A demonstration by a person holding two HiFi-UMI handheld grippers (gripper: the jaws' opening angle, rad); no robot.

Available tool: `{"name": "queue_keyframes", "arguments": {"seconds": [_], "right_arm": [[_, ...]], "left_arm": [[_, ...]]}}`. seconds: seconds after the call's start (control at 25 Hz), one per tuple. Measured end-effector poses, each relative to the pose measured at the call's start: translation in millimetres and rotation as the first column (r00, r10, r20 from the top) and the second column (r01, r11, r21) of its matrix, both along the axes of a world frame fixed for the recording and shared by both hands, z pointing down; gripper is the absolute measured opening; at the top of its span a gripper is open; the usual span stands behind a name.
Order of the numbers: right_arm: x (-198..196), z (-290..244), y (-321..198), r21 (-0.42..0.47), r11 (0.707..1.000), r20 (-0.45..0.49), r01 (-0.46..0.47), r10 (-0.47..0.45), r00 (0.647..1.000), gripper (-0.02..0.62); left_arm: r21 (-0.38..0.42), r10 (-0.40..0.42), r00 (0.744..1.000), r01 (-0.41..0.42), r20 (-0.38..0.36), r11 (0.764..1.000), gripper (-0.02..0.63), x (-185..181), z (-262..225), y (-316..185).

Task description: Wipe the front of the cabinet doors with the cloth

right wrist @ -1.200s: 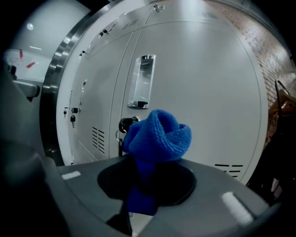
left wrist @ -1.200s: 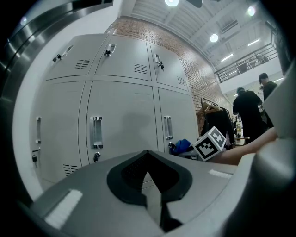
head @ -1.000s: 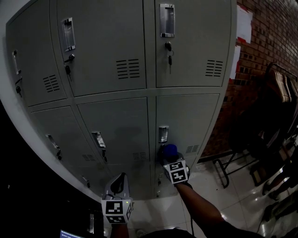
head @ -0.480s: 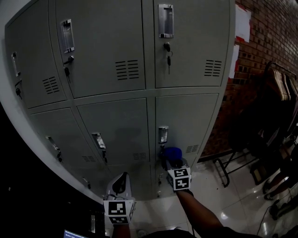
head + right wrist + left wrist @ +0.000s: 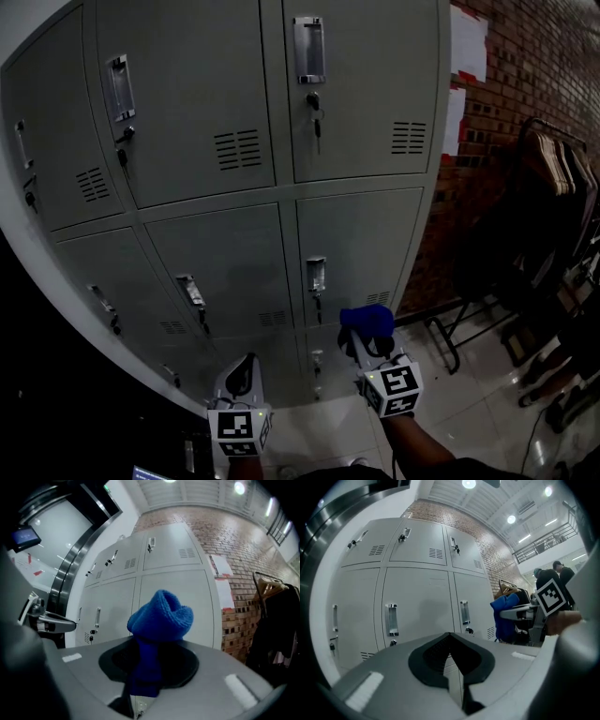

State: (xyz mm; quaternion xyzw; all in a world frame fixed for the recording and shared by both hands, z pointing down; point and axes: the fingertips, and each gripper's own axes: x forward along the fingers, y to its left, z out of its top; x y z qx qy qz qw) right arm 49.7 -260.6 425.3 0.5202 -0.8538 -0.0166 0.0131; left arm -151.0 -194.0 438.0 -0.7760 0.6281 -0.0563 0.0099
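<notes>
- Clamping a blue knitted cloth [image 5: 161, 616], the fingers of the right gripper [image 5: 150, 667] pinch its lower end
- Cloth bunches above the fingers, near the lower right door of the grey metal cabinet [image 5: 234, 253], seemingly not touching
- Left gripper [image 5: 452, 660] fingers together, empty, low before the cabinet

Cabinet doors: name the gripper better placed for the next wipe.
Right. The right gripper is shut on the cloth, in front of the lower right door. The left gripper is shut with nothing in it.
</notes>
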Motion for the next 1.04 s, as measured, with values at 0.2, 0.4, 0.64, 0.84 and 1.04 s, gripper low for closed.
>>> {"name": "queue_keyframes", "arguments": {"seconds": [0.2, 0.4, 0.64, 0.84, 1.04], "right_arm": [[-5, -7, 14, 0.023, 1.000, -0.015, 0.016, -0.015, 1.000, 0.101], [-13, -2, 20, 0.016, 0.999, -0.028, 0.031, -0.031, 0.999, 0.101], [-21, -3, 25, 0.028, 0.999, -0.055, 0.047, -0.045, 0.997, 0.101], [-26, -4, 28, 0.039, 0.998, -0.073, 0.059, -0.056, 0.996, 0.101], [-28, -6, 28, 0.048, 0.996, -0.085, 0.071, -0.067, 0.994, 0.101]], "left_arm": [[0.003, 0.009, 1.000, -0.009, -0.003, 1.000, 0.014, 3, -2, 3], [0.005, 0.014, 1.000, -0.014, -0.005, 1.000, 0.014, 3, -3, 5], [0.005, 0.015, 1.000, -0.015, -0.004, 1.000, 0.014, 3, -4, 7], [0.007, 0.018, 1.000, -0.018, -0.006, 1.000, 0.014, 4, -5, 8], [0.014, 0.018, 1.000, -0.018, -0.005, 1.000, 0.014, 6, -7, 8]]}}
